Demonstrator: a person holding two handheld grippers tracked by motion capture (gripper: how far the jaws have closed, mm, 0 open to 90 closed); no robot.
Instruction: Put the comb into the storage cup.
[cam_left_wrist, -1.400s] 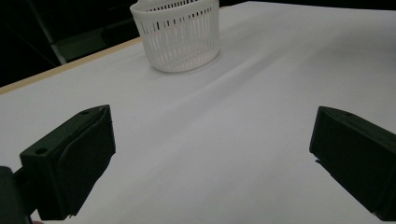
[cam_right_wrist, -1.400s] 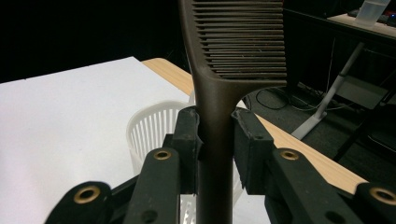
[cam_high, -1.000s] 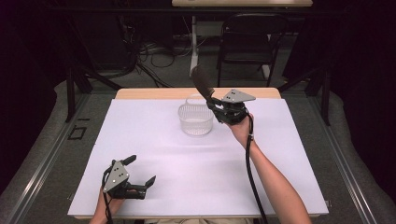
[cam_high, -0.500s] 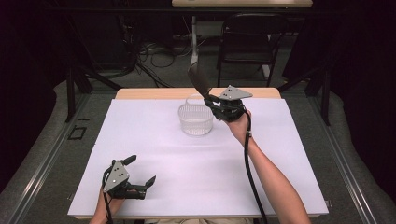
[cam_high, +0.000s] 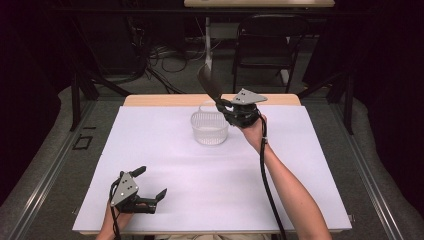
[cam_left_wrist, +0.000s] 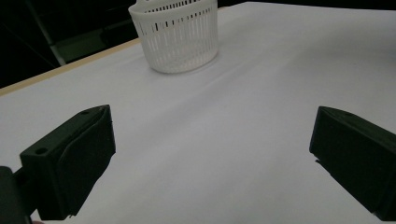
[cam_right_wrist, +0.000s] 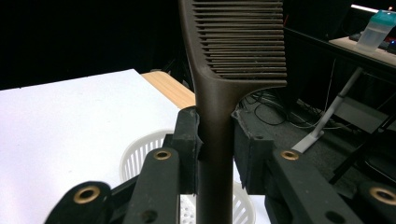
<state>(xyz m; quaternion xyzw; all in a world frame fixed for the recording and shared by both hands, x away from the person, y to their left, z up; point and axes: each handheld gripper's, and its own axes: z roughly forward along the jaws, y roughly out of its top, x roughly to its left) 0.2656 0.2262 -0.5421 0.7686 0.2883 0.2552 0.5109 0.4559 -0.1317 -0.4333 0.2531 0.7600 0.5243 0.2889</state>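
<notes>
Jaws of my right gripper (cam_right_wrist: 215, 140) were clamped on the handle of a dark brown comb (cam_right_wrist: 233, 56), the pads pressing it from both sides in the right gripper view, with the toothed part rising straight above them. In the high view that gripper (cam_high: 223, 104) hung over the far middle of the table, just to the right of a white slotted basket (cam_high: 209, 128), and the comb (cam_high: 209, 82) stuck up and leaned toward the far left, its upper end standing past the table's far edge against the dark floor. The basket (cam_right_wrist: 135, 158) lay directly below my jaws in the right gripper view, its rim showing on either side of the comb's handle; I could not tell whether the handle's lower end reached into it. My left gripper (cam_high: 150, 192) rested at the near left of the white table (cam_high: 310, 165), well apart from the basket, its jaws spread wide with nothing between them. In the left gripper view those two black jaws framed bare white tabletop (cam_left_wrist: 243, 140), and the basket (cam_left_wrist: 175, 35) stood farther off, upright, near the pale wooden strip of the far edge. Beyond the table stood a black chair (cam_high: 267, 47) and a tangle of cables (cam_high: 160, 60) on the floor.
</notes>
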